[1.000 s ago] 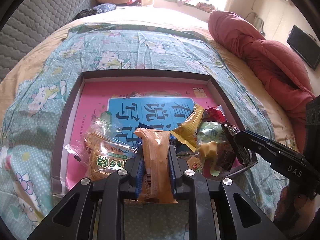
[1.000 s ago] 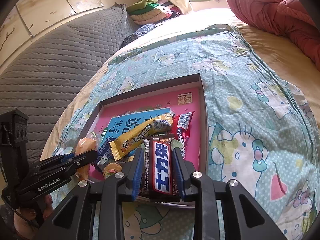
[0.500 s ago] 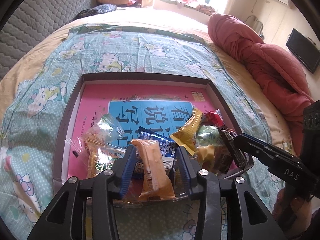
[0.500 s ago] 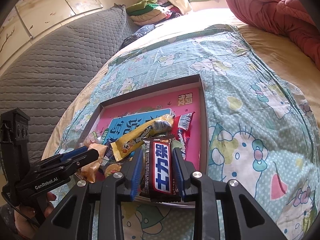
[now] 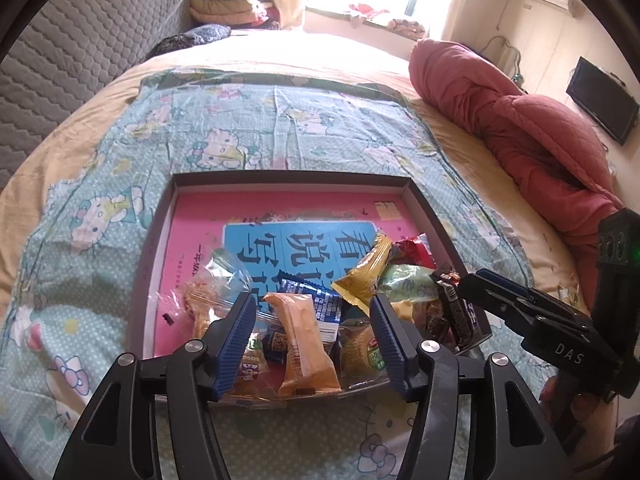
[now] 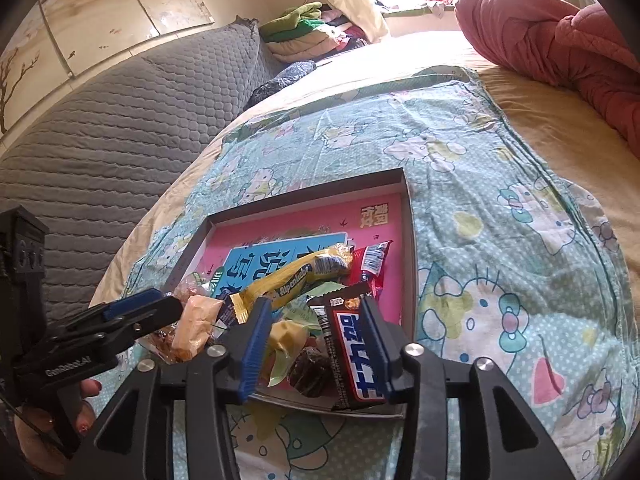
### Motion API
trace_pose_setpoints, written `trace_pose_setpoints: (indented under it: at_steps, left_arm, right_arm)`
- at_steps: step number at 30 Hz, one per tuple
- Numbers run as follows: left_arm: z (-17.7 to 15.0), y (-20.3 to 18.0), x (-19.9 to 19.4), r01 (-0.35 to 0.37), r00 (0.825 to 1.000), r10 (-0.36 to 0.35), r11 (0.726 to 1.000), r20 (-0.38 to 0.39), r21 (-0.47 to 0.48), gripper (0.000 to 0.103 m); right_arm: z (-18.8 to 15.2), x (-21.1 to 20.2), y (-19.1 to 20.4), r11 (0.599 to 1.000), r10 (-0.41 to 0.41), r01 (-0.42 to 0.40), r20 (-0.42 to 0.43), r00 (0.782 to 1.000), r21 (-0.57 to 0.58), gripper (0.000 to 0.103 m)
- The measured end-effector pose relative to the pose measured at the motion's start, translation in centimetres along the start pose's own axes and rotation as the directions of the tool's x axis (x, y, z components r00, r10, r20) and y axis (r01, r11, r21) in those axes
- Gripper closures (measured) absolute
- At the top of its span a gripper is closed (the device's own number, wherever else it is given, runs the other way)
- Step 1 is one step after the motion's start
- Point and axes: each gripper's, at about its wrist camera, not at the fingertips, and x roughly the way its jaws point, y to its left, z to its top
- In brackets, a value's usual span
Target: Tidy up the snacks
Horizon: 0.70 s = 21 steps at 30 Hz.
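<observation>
Both tools are opening over the box (image 5: 428,204) on the bed: the left tool (image 5: 312,336) around the orange packet (image 5: 304,344), the right tool (image 6: 314,344) beside the chocolate bar (image 6: 356,356).

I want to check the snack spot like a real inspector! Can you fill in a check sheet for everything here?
Surface: cartoon-cat sheet spread on a bed.
Job's things: dark-rimmed tray with a pink book inside; snacks piled at its near end, including an orange packet, a yellow packet and a chocolate bar.
Clutter: nothing seen on the sheet outside the tray.
Grippers: left gripper opening, fingers clear of the orange packet; right gripper opening, chocolate bar leaning on one finger.
Cables: nothing seen near the tray.
Surroundings: red quilt, grey headboard, folded clothes, window.
</observation>
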Motion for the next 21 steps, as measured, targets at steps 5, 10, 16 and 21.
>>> trace_pose_setpoints:
  at_steps: [5,10,16,21]
  left_arm:
    - [0.3,0.3,-0.5,-0.013,1.000,0.013,1.000,0.008,-0.002,0.039]
    - [0.3,0.6,-0.9,-0.023,1.000,0.023,1.000,0.010,-0.005,0.034]
    - [-0.3,1.8,-1.0,-0.050,0.999,0.050,0.999,-0.003,-0.018,0.032]
    - [-0.9,2.3,-0.9,-0.075,0.997,0.075,0.997,-0.015,-0.011,0.031]
  right_arm:
    - [0.1,-0.3,-0.4,1.000,-0.014,0.014,0.012,1.000,0.010,0.053]
    - [0.2,-0.5,-0.7,0.999,-0.031,0.031,0.018,0.999,0.019,0.048]
    - [0.2,-0.6,-0.6,0.999,-0.044,0.044,0.020,0.999,0.009,0.048]
    - [0.2,-0.6,-0.6,0.997,-0.074,0.074,0.013,0.997,-0.003,0.048]
